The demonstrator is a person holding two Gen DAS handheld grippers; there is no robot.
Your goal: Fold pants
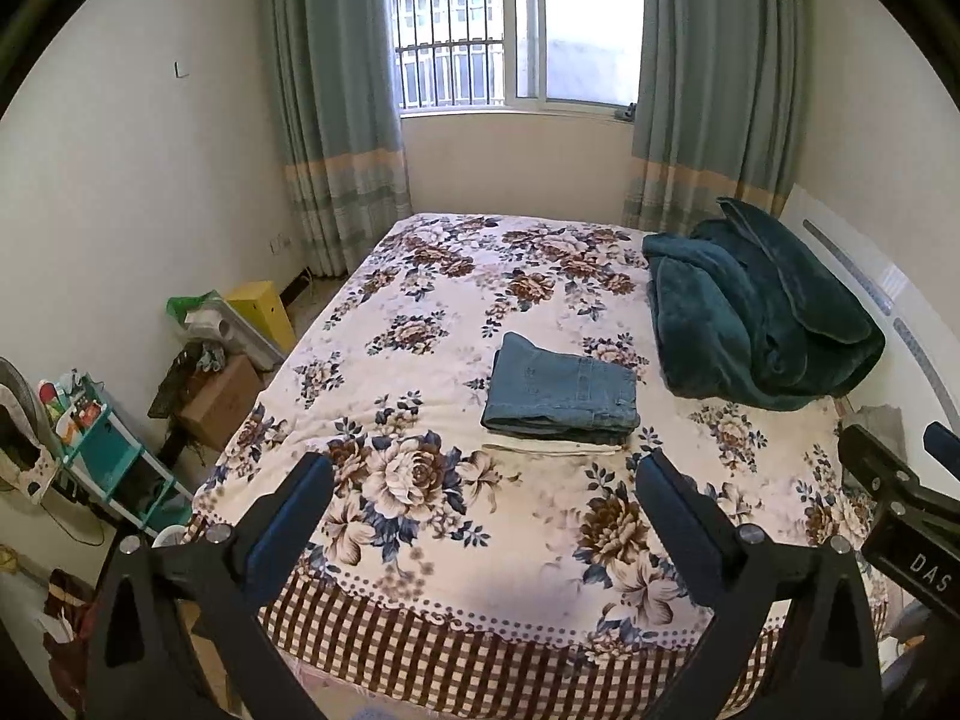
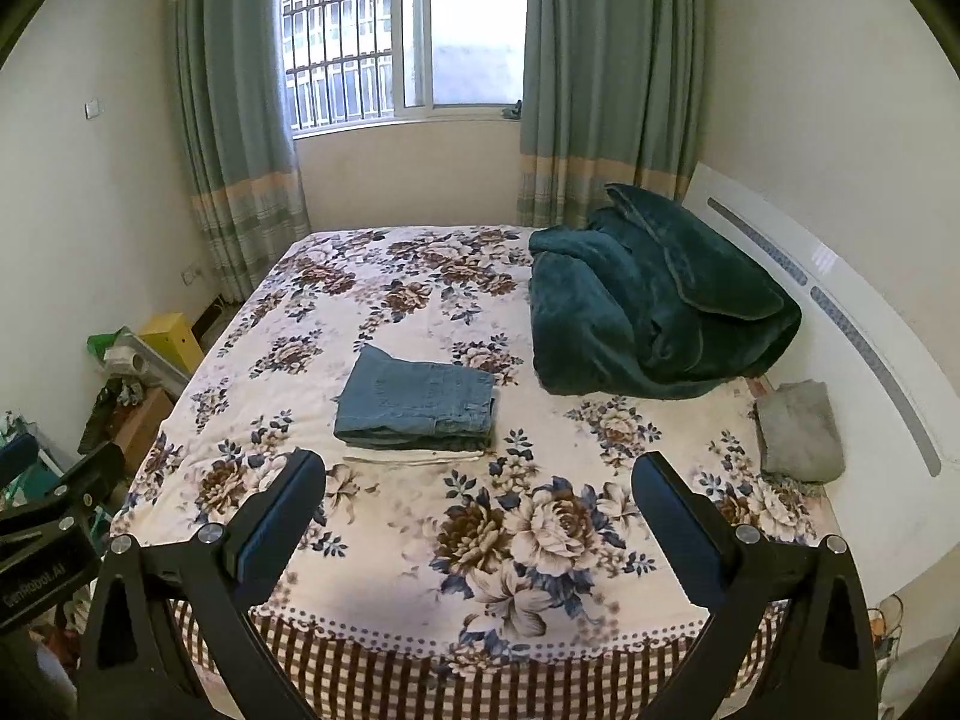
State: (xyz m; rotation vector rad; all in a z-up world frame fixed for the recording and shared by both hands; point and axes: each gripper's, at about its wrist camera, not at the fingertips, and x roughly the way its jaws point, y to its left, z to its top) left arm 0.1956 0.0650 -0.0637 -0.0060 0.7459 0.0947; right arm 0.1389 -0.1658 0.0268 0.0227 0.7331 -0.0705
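Hand-held gripper [image 1: 483, 477] short of folded pants [image 1: 561, 390]

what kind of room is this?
Most likely a home bedroom: a bed with a floral cover, a curtained window, and folded jeans beside a green blanket.

pants [image 1: 561, 387]: faded blue denim | bedspread [image 1: 420, 480]: cream, brown-and-navy florals, brown-white check border | blanket [image 1: 756, 312]: dark teal | curtains [image 1: 336, 90]: grey-green, peach bands | box [image 1: 261, 306]: yellow | tongs [image 1: 483, 483]: black, blue pads
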